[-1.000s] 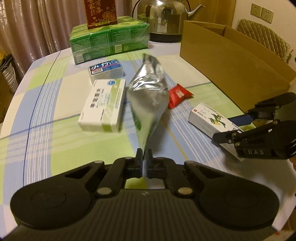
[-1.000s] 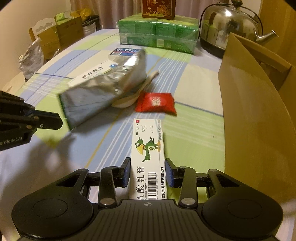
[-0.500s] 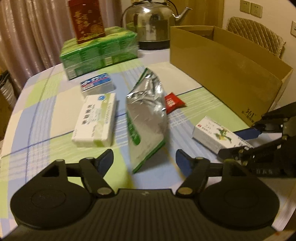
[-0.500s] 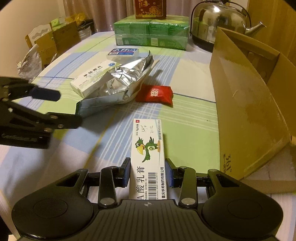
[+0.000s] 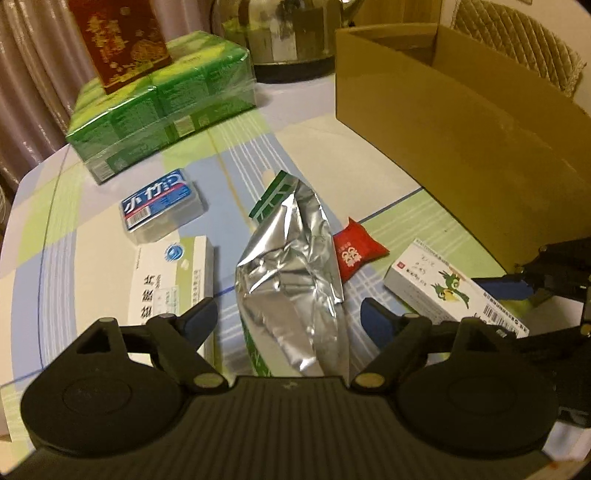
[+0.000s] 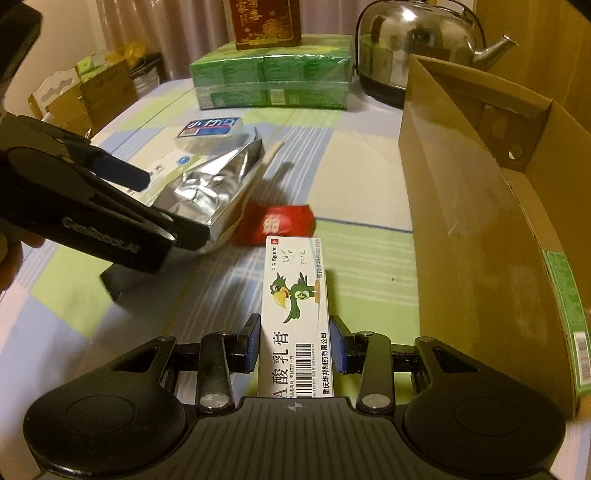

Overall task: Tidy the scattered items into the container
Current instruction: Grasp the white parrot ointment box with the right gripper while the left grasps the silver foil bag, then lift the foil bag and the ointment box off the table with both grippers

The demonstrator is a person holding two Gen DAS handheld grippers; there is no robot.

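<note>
Setting: a home dining or living room. Indicators: a table with a checked cloth point(image 5: 92, 229), a steel kettle point(image 6: 417, 40) at upper right, curtains point(image 5: 33, 74) at upper left, a woven chair back point(image 5: 517, 33) at upper right, and household cartons point(image 6: 88, 92) at far left.
</note>
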